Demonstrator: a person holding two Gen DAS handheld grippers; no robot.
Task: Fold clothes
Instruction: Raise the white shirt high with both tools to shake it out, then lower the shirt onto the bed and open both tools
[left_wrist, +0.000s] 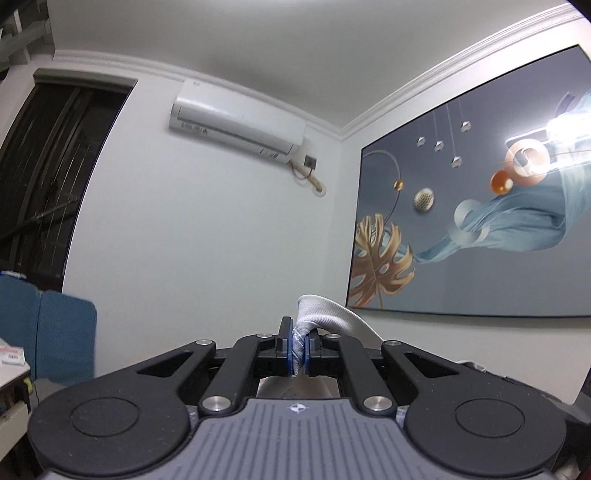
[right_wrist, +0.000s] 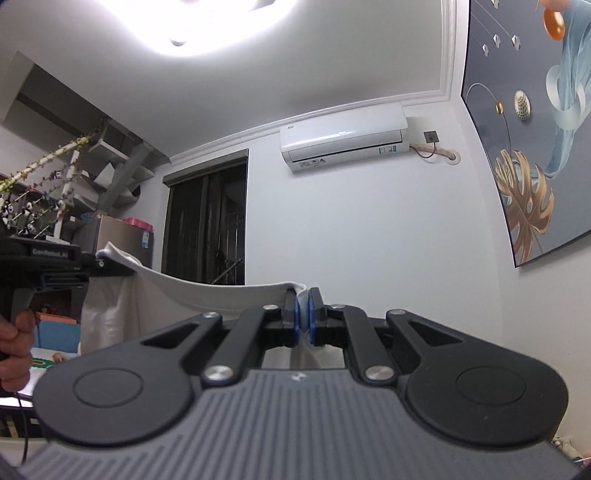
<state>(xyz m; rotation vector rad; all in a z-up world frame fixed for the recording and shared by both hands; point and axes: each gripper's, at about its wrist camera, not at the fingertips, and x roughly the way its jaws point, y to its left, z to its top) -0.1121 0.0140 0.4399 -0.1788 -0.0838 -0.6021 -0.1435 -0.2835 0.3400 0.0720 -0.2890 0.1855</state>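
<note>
Left gripper (left_wrist: 299, 345) pinches white cloth (left_wrist: 325, 314) before a white wall (left_wrist: 207, 229).

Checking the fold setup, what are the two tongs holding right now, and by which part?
Both tongs, left and right, are shut on one white garment, each pinching a bunched bit of its upper edge, which spans between them.

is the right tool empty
No, the right tool is shut on an edge of the white garment, which stretches across to the left tool.
</note>
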